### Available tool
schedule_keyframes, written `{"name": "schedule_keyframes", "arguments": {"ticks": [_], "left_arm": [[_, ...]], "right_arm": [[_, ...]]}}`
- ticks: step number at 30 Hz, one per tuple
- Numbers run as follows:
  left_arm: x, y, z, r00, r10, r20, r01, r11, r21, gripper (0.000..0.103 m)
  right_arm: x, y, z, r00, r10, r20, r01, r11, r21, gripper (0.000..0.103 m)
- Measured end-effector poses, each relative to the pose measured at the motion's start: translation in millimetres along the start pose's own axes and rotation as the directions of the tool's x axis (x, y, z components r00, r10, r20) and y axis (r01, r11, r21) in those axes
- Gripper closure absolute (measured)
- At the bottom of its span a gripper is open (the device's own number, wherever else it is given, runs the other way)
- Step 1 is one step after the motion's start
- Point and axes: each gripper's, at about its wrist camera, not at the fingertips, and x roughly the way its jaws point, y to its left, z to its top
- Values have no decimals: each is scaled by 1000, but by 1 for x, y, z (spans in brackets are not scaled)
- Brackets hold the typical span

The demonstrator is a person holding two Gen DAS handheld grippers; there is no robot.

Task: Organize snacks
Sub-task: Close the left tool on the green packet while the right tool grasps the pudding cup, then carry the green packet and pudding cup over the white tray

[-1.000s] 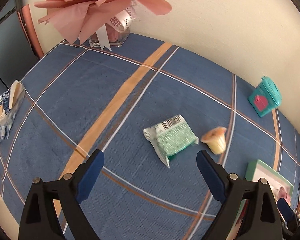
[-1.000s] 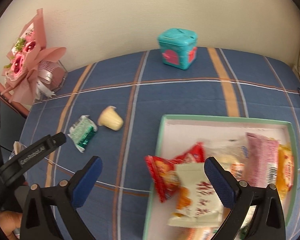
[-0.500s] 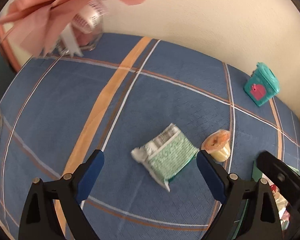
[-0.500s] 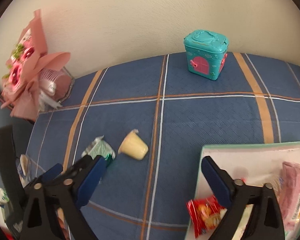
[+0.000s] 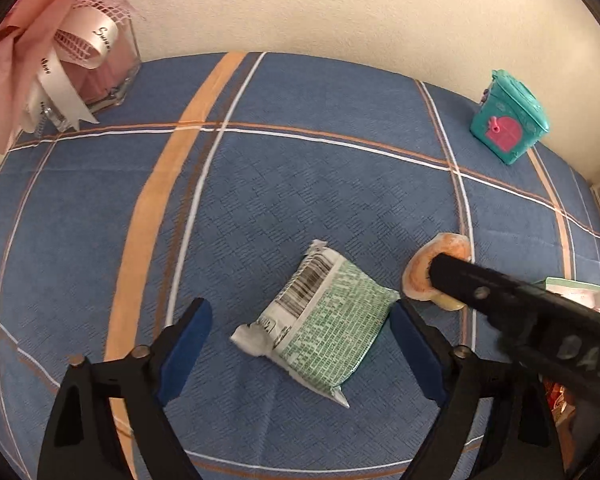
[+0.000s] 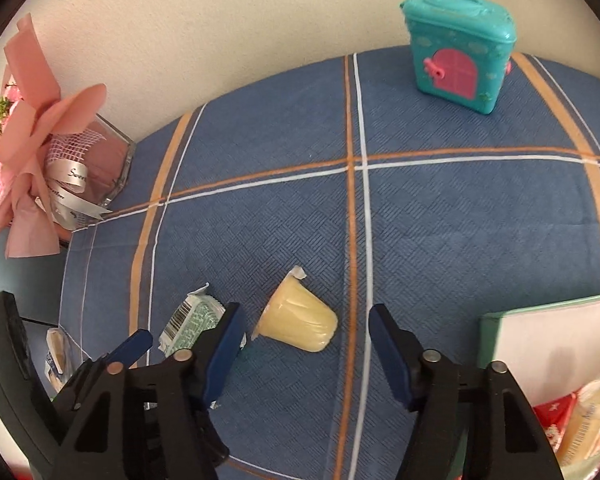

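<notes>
Both tools are closing, nothing gripped yet: left tool [image 5: 300, 344] straddles the green packet [image 5: 320, 330], right tool [image 6: 306, 348] the jelly cup [image 6: 300, 322]. Centre each snack before squeezing gently.

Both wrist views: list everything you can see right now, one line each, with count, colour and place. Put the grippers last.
Green snack packet: one, green and white with a barcode, flat on the cloth between the left gripper's fingers.
Jelly cup: one, pale yellow, on its side right of the packet, between the right gripper's fingers.
Toy house box: one, teal with a pink door, far side near the wall.
Bouquet in glass vase: one, pink, far left corner.
Tray: one, green rim, white inside, at right, holding snacks.
Small packet: one, pale, at the table's left edge.
Tablecloth: one, blue with orange and white stripes.
Left gripper: jaws closing, not yet touching the packet.
Right gripper: jaws closing, not yet touching the cup.
</notes>
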Motion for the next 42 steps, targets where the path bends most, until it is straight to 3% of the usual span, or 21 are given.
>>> {"name": "schedule_keyframes", "arguments": {"ticks": [6, 11, 16, 28, 42], "left_arm": [[8, -12, -1, 1000, -12, -14, 13, 999, 30, 33], [10, -6, 0, 1000, -1, -7, 1, 1000, -20, 51], [8, 0, -4, 1000, -4, 1, 4, 997, -76, 51], [-1, 7, -14, 1000, 24, -9, -25, 981, -193, 51], [-58, -13, -42, 1000, 17, 21, -11, 962, -274, 51]], "right_arm": [[12, 5, 0, 1000, 5, -16, -5, 1000, -3, 51], [12, 4, 0, 1000, 11, -12, -11, 1000, -5, 57], [4, -2, -3, 1000, 19, -3, -20, 1000, -8, 63], [-10, -4, -18, 1000, -7, -12, 6, 998, -58, 63], [-95, -15, -74, 999, -4, 47, 8, 996, -90, 64]]}}
